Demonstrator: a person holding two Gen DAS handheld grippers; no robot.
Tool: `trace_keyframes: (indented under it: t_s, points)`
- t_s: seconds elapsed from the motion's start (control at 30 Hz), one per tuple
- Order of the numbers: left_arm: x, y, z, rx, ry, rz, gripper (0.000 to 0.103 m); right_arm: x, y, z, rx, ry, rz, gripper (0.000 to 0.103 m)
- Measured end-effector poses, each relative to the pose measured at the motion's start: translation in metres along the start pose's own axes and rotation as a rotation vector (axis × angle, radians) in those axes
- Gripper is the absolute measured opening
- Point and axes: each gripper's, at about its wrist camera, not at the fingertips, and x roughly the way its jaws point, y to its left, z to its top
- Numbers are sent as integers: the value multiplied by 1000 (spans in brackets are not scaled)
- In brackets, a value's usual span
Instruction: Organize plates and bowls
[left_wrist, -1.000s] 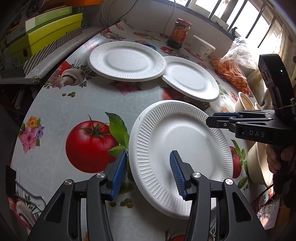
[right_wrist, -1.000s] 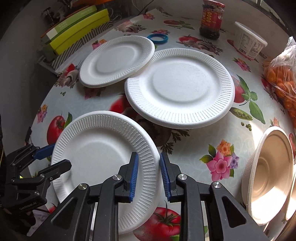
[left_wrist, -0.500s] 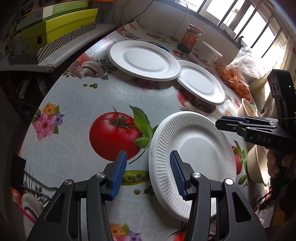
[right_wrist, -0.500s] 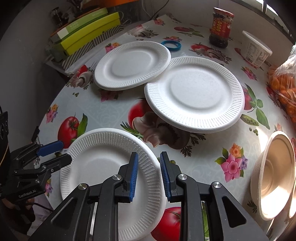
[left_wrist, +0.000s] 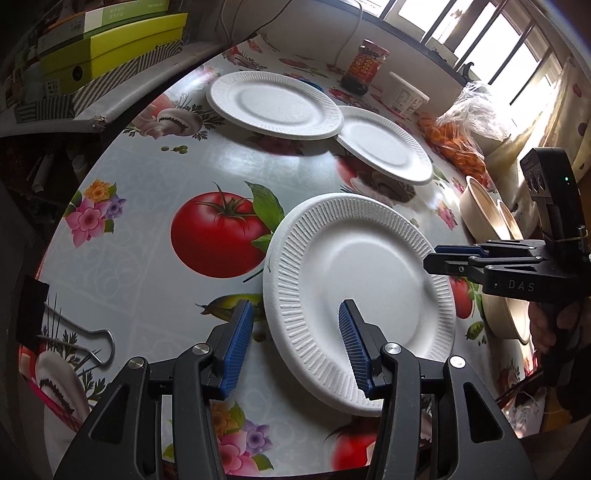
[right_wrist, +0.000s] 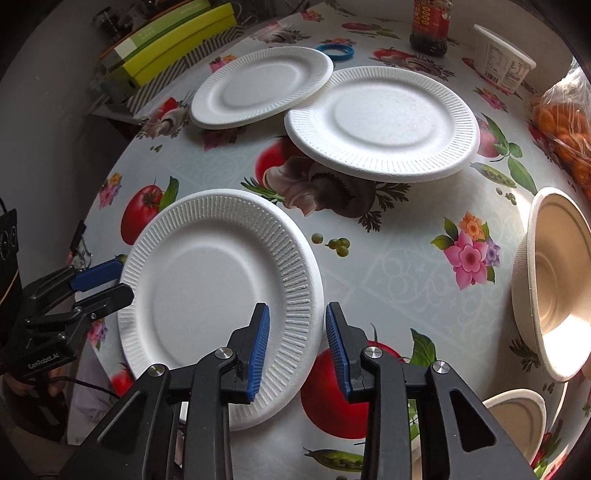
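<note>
Here the nearest plate (right_wrist: 218, 295) lies flat at the near edge of the table (right_wrist: 388, 258), partly over a printed tomato. The right tongs (right_wrist: 297, 345) straddle its right rim with a narrow gap, the blue pads not pressing on it; their jaws have just been closing, with that rim between them. The left tongs (left_wrist: 295, 343) stand spread about halfway across the opposite rim, one pad over the plate and one over the cloth, gripping nothing.

Further in, two more plates overlap toward the far edge: the far left plate (right_wrist: 260, 86) has its rim resting on the second plate (right_wrist: 382, 123). Tan bowls (right_wrist: 554, 280) sit along the right edge.

The foam rim looks thin and light, so a squeeze on one side alone could bend or crack it, or the plate could slide off the near edge if pushed sideways. The overlapped pair may shift together if one is pulled.

Readable writing: "DAS" on the right tongs, "GenRobot.AI" on the left tongs. The jar (left_wrist: 365, 66) label and the white tub (right_wrist: 504, 61) print are too small to read.
</note>
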Motion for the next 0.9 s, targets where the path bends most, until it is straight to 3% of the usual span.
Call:
trace_keyframes:
  t_s: [0.17,0.9]
  points:
    - [0,6,2,-7,-19,34,40,4,5,8,7,-11,-10,20]
    - [2,49,34,-39,-44,138,40,24,38,46,-37,-24,20,20]
